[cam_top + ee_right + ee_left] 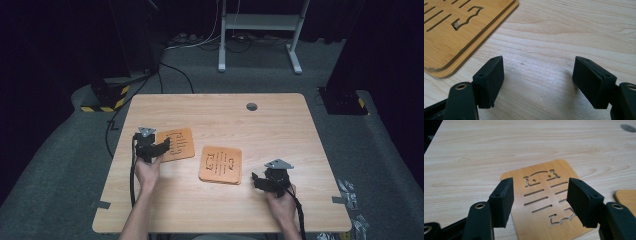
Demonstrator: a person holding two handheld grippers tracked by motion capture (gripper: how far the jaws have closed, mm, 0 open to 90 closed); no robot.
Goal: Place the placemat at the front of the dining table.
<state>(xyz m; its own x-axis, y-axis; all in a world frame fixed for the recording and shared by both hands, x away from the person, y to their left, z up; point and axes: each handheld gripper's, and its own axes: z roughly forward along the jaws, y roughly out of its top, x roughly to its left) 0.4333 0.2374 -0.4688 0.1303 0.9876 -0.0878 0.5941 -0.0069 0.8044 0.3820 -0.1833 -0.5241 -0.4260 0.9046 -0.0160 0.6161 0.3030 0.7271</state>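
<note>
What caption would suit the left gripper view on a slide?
Open left gripper poised over a cut-out bamboo coaster lying flat on the wooden table.

Right gripper (537,82) above the wooden table (574,32).
Both black jaws stand apart with bare tabletop between them; two stacked bamboo boards (454,37) with cut-out slots lie at upper left, untouched.

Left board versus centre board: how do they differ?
Left board lies singly; centre board tops a second one, a stack of two. Left board lies under the open left tongs; centre board lies clear of the open right tongs. Both are orange wood with rounded corners and slot cut-outs.
</note>
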